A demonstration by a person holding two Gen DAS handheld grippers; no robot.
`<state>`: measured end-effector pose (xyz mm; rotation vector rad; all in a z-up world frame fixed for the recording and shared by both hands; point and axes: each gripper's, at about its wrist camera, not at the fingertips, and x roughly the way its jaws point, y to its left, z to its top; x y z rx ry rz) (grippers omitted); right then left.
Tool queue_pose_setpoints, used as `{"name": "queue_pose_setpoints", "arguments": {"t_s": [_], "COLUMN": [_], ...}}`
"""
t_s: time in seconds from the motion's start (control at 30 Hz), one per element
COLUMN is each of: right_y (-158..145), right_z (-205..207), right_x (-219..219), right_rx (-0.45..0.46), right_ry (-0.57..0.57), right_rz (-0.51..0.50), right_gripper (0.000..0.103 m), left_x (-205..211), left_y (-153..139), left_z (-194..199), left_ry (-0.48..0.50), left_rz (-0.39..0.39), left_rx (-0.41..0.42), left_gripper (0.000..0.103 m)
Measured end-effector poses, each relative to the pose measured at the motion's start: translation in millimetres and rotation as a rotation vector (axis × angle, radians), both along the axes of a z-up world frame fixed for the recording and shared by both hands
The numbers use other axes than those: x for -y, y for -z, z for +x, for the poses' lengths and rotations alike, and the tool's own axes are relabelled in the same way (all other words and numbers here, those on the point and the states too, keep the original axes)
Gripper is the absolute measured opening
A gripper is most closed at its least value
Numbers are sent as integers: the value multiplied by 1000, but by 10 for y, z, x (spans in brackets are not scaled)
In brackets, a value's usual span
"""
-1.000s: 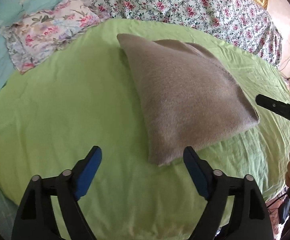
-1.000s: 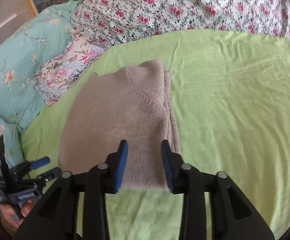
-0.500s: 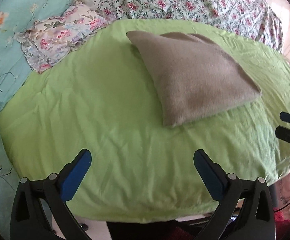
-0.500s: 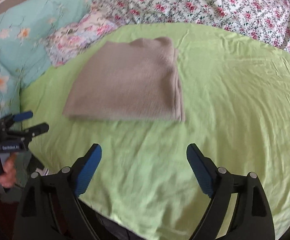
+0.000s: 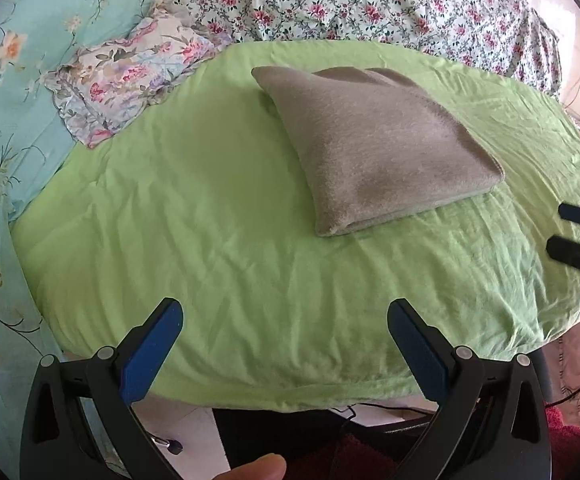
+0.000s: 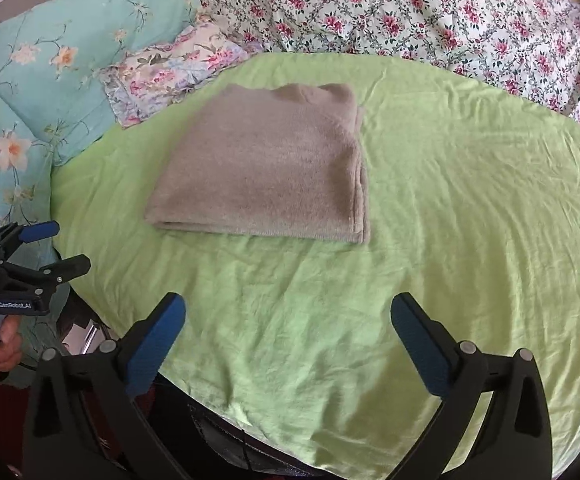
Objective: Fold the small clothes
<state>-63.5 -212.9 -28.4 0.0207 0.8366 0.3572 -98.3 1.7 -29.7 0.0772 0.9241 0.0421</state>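
Observation:
A grey-brown knit garment (image 5: 377,148) lies folded into a flat rectangle on the green sheet (image 5: 210,220), untouched. In the left wrist view my left gripper (image 5: 284,312) stands open over the sheet's near edge, well short of the garment, with nothing between its blue pads. Seen from the right wrist, the garment (image 6: 266,168) lies ahead and slightly left of my right gripper (image 6: 288,304). That gripper's jaws are opening wide with nothing between them. Each gripper shows in the other's view: the right gripper (image 5: 561,229) at the right edge, the left gripper (image 6: 70,245) at the left, held by a hand (image 6: 4,344).
A small floral pillow (image 5: 130,76) and teal flowered bedding (image 5: 30,80) lie to the left. A rose-print quilt (image 5: 369,0) runs along the back. The green sheet's near edge drops to the floor (image 5: 186,424) below the grippers. A fingertip (image 5: 258,470) shows at the bottom.
Both grippers have drawn back from the folded garment toward the bed's near edge. The right jaws, narrow at the garment's near hem before, have spread wide; the left jaws widened too.

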Motion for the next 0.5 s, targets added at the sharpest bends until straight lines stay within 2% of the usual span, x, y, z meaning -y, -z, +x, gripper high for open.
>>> {"name": "queue_pose_setpoints", "arguments": {"t_s": [0.1, 0.27, 0.5], "right_y": [64, 89, 28], "right_z": [20, 15, 27], "right_x": [-17, -39, -94], "right_rx": [-17, -16, -10], "right_ry": [-11, -11, -21], "right_rz": [10, 14, -14], "right_gripper": [102, 102, 102], "left_x": [27, 135, 154], "left_y": [-40, -127, -136], "left_z": [32, 78, 199], "left_ry": [4, 0, -8], "left_rz": [2, 84, 115], "left_rx": [21, 75, 49], "left_gripper": [102, 102, 103]}}
